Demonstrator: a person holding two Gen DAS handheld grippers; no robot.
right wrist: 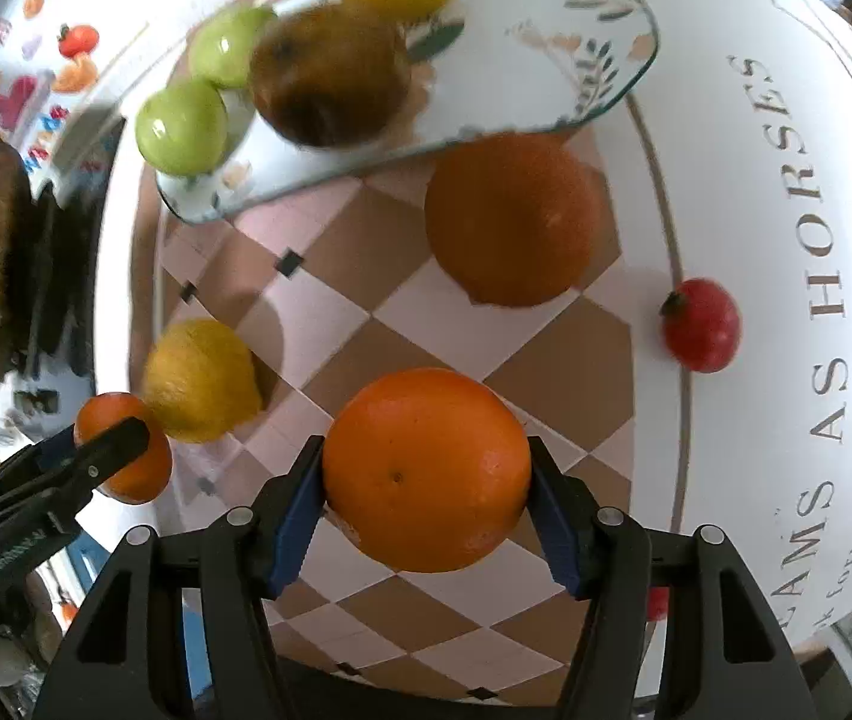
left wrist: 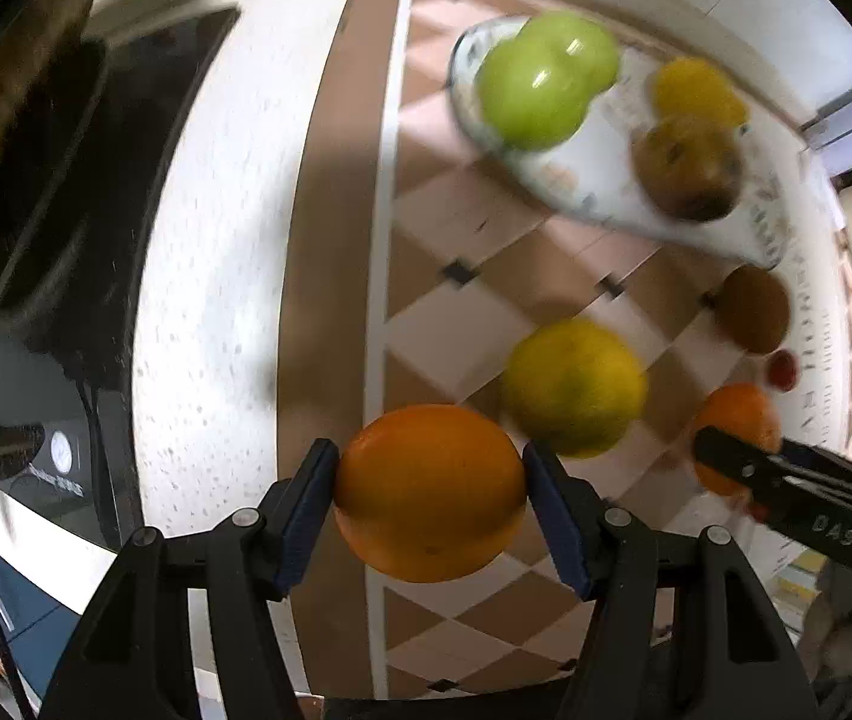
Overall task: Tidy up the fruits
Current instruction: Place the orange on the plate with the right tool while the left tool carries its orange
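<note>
My left gripper is shut on an orange, held above the checked cloth. My right gripper is shut on a second orange; from the left wrist it appears at the right edge. A glass plate with a leaf print holds two green apples, a yellow fruit and a brown fruit. On the cloth lie a yellow-green citrus, a brownish-orange round fruit and a small red fruit.
A black hob sits on the speckled white counter left of the cloth. The cloth's white border carries printed lettering. Colourful stickers cover the surface beyond the plate.
</note>
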